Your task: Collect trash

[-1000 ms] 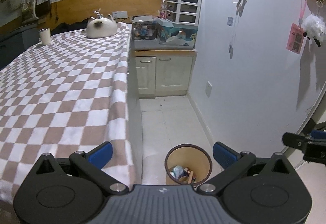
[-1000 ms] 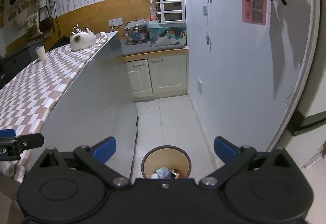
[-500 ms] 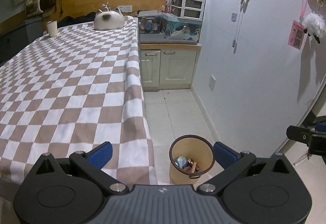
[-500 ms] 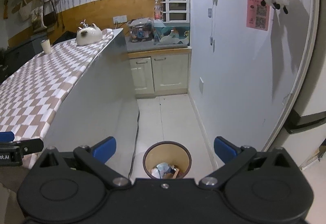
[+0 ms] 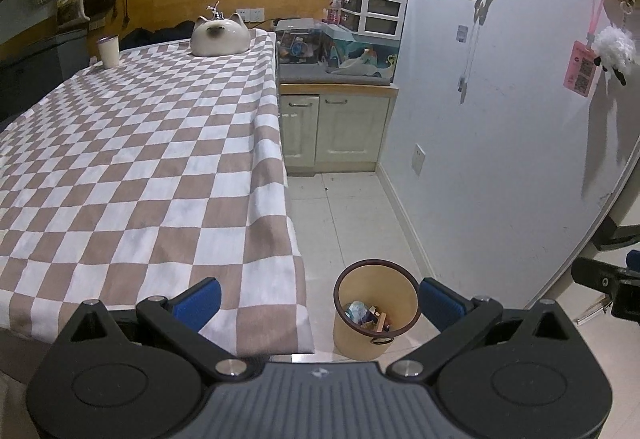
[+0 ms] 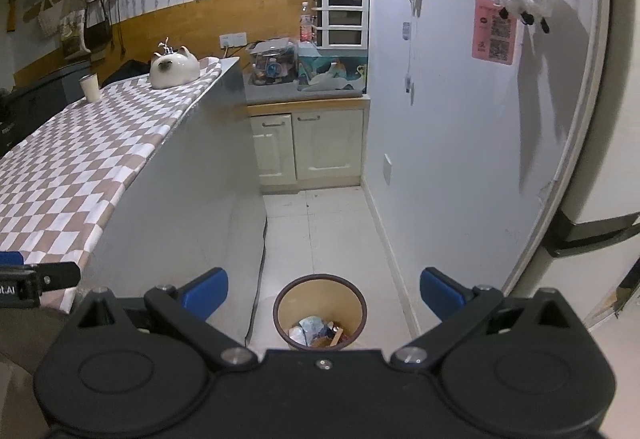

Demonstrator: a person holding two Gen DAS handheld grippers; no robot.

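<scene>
The bin (image 5: 375,303) stands on the floor (image 5: 348,215) right of the desk (image 5: 132,159), trash (image 5: 366,313) inside; a cup (image 5: 109,52) and cat-shaped pot (image 5: 219,37) sit at the desk's far end.

At the far end of your checkered worktop (image 5: 140,159) sits a cat-shaped ceramic piece (image 5: 219,38), with a white cup (image 5: 109,51) near the far left corner. Beyond stands a cream cabinet (image 5: 336,131).

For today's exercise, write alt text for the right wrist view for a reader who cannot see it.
An open, empty right gripper hangs above a tan waste bin on the tiled floor, with crumpled trash inside. To the left runs a table with a checkered cloth; a white wall stands to the right.
</scene>
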